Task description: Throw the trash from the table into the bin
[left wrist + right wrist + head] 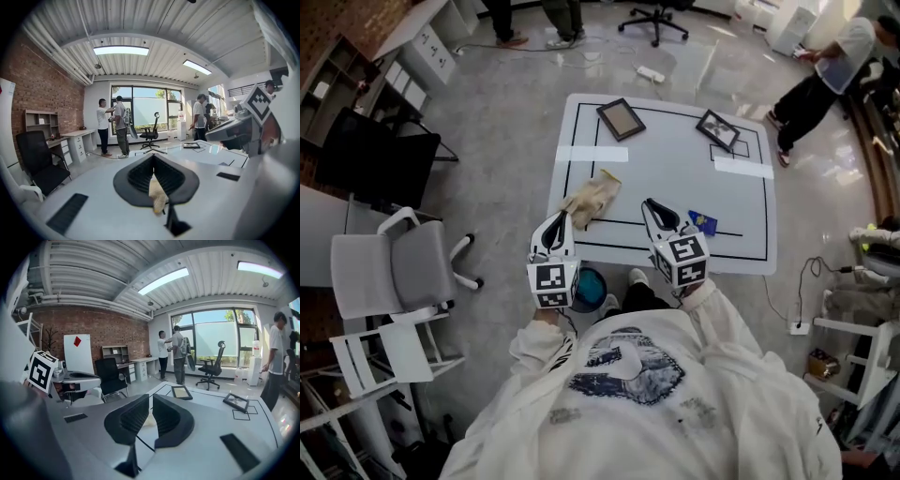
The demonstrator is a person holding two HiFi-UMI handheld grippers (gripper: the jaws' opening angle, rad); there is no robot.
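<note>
Left gripper (563, 218): jaws clamped on end of beige crumpled trash (592, 197), rest of trash over table (675, 169) toward near-left corner. Blue bin (589, 287) on floor below near edge. Right gripper (650, 206): jaws closed, nothing in them, above near edge. Blue wrapper (704, 223) just beside it, near same edge.

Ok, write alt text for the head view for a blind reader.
From above: a person pinches a crumpled beige scrap in the left tongs over a white table, while the shut, empty right tongs hover near a blue wrapper. A blue bin stands by the person's feet; two picture frames lie at the far side.
</note>
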